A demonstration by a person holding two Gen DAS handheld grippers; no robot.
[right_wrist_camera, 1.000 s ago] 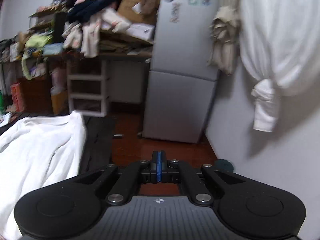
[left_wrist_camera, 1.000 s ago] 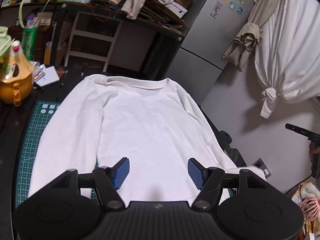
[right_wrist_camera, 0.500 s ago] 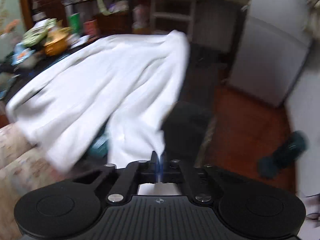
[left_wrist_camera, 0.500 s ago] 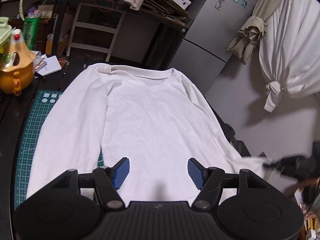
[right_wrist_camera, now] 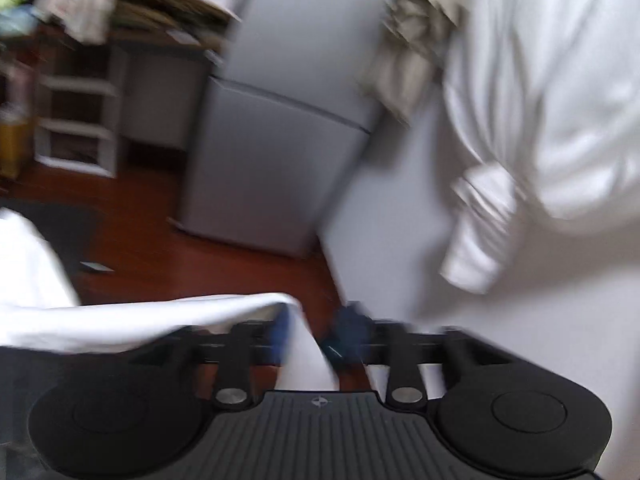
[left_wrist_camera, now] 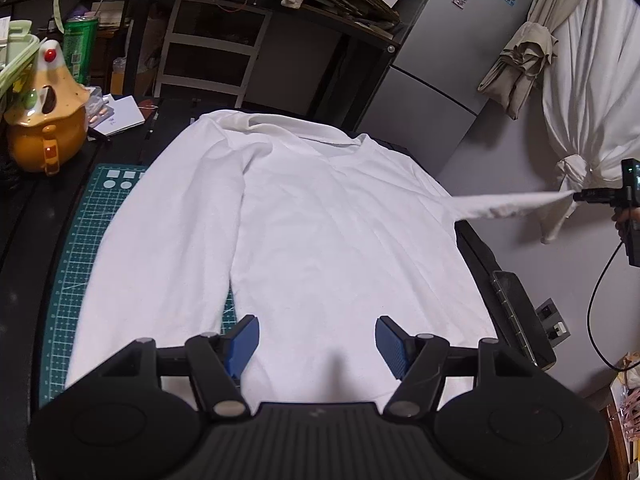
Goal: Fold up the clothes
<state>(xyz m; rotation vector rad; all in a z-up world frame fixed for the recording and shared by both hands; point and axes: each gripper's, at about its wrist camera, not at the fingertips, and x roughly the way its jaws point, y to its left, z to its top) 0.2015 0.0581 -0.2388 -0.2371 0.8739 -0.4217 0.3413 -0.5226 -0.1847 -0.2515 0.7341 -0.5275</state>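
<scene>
White long-sleeved shirt (left_wrist_camera: 320, 240) flat on table, one sleeve (left_wrist_camera: 508, 206) stretched sideways

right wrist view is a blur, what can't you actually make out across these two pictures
- Right wrist view: motion blur hides whether the right gripper, its jaws opening, has pads touching the sleeve between them.
- Left wrist view: the right gripper is small at the frame edge; its fingers are unreadable.
- Left wrist view: the left gripper body hides the white shirt hem.
- Both views: fridge magnets too small or blurred.

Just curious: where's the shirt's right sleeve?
In the left view, the sleeve stretches off the table's right side towards the right hand-held gripper, before the curtain.
</scene>
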